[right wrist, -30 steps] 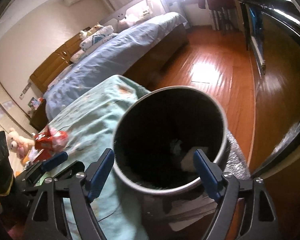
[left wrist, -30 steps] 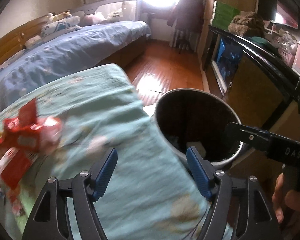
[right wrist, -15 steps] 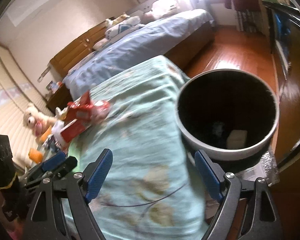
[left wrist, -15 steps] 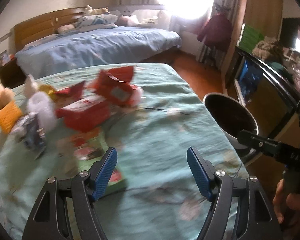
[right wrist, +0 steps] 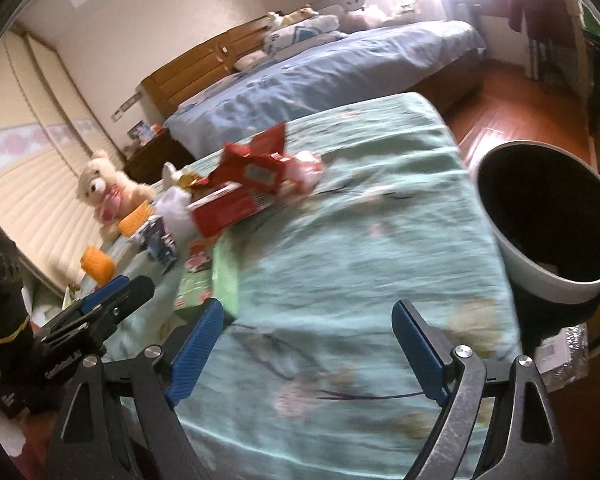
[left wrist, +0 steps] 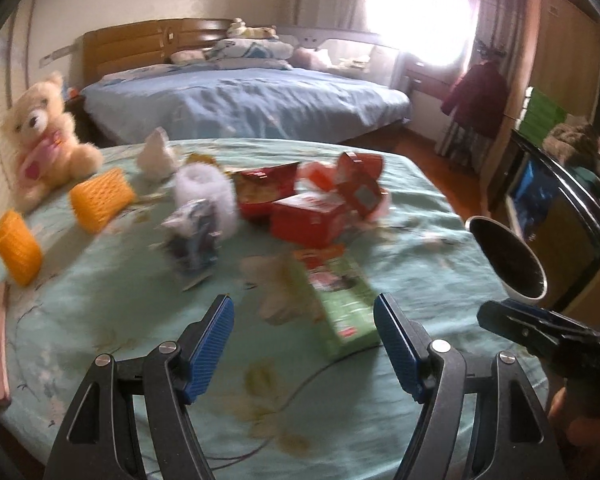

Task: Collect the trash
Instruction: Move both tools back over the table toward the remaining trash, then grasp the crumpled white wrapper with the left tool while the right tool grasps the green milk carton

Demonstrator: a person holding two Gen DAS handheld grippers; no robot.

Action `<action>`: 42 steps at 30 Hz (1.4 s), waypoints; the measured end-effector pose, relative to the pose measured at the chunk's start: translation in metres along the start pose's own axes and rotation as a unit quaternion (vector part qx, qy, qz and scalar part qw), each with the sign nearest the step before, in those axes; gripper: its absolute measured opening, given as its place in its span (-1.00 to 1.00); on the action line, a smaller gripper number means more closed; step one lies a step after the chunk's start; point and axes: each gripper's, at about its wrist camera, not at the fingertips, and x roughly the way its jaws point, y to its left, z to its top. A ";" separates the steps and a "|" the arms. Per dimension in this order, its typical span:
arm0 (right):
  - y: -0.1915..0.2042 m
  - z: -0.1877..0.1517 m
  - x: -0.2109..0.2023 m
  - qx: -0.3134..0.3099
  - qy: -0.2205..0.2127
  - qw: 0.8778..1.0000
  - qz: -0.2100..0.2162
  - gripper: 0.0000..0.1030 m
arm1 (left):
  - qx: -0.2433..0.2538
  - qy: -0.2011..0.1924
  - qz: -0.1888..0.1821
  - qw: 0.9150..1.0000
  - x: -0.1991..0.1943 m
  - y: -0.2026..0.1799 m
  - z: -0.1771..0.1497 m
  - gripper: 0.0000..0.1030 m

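A second ago both my cameras were filled by the trash bin; now I have swung back over the table [left wrist: 400,408] with its pale green cloth, and the litter pile sits ahead of the tools. I read that as one drop finished and the next pick starting.

The trash bin [right wrist: 548,216] has slid to the right of my right gripper [right wrist: 306,354], standing off the table's edge, with a pale scrap just visible low inside it. In the left view the bin [left wrist: 508,264] is far right, beyond the other tool.

My left gripper [left wrist: 304,346] has its jaws spread wide and holds nothing. The right gripper is likewise wide and empty, hovering over bare cloth.

Closest to the left gripper, just ahead and slightly right of its gap, lies the green carton [left wrist: 340,300], flat on the cloth. Further ahead is the red box [left wrist: 308,220], with torn red wrappers [left wrist: 356,184] crowded against it. Ahead and left stands a small blue-and-white carton [left wrist: 194,236] by a white fluffy thing [left wrist: 206,188].

The green carton looks like my easiest next grab.

Motion blur softens all the labels.
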 end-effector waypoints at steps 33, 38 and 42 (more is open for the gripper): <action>0.088 0.003 0.079 -0.116 0.041 0.992 -0.002 0.70 | -0.034 0.040 0.050 0.997 0.053 0.070 0.045 0.40; 0.093 0.007 0.088 -0.124 0.042 0.991 -0.005 0.69 | -0.020 0.039 0.054 0.998 0.071 0.071 0.055 0.37; 0.094 0.008 0.095 -0.126 0.048 0.991 -0.012 0.37 | -0.013 0.050 0.044 0.998 0.081 0.067 0.056 -0.02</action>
